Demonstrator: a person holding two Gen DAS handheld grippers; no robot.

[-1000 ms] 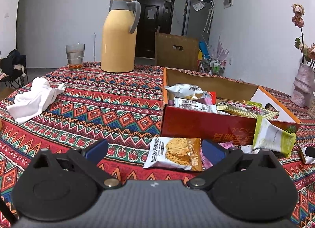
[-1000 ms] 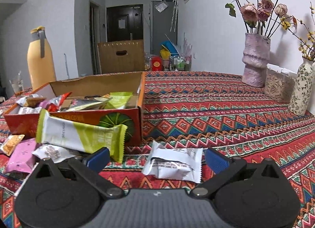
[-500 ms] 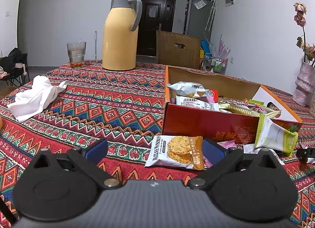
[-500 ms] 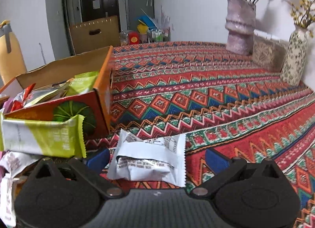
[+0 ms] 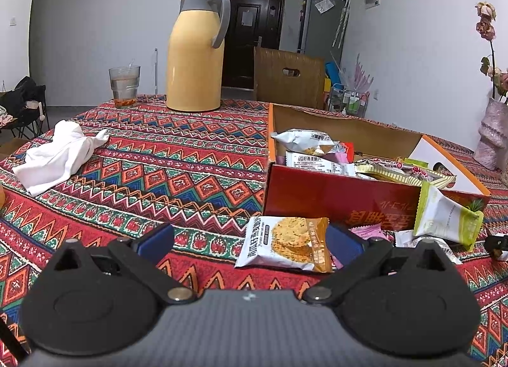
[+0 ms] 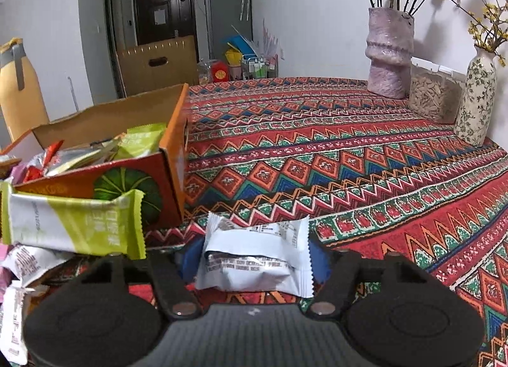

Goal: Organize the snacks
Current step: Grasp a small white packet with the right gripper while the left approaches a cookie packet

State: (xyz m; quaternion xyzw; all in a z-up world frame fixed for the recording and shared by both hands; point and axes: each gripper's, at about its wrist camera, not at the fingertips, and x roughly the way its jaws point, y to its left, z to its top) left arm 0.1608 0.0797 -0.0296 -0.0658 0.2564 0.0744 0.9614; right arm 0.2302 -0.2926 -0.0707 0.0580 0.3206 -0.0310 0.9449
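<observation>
While the right gripper (image 6: 254, 256) closes its jaws, a white packet (image 6: 254, 259) sits between the blue pads, lying on the worktop (image 6: 349, 160); the pads look right at its crimped ends, but I can't tell if they press yet. Packet is at 6 o'clock in the right wrist view, just beside the near corner of the box (image 6: 127, 183), which is at 9 o'clock. A green bar (image 6: 73, 224) leans on the box front, touching it. More wrappers lie in a pile at 8 o'clock, partly cut off by the frame edge.

Left gripper (image 5: 250, 240): jaws wide open, gripping nothing. A cracker pack (image 5: 285, 243) lies flat on the worktop between the pads, nearer the right-hand one, whether touching it I can't tell. Box is at 3 o'clock in the left wrist view, open top, holding several mixed snack packs. Pink wrapper (image 5: 368, 230) just beside the box front, partly hidden behind the pad.

Rest of worktop, left wrist view: yellow thermos (image 5: 197, 53) at 12 o'clock, upright; glass (image 5: 124, 86) at 11 o'clock, near the thermos; white cloth (image 5: 57, 154) crumpled at 9 o'clock, well apart from the box. Right wrist view: two vases (image 6: 389, 53) and a seed jar (image 6: 433, 94) at 2 o'clock, by the wall.
</observation>
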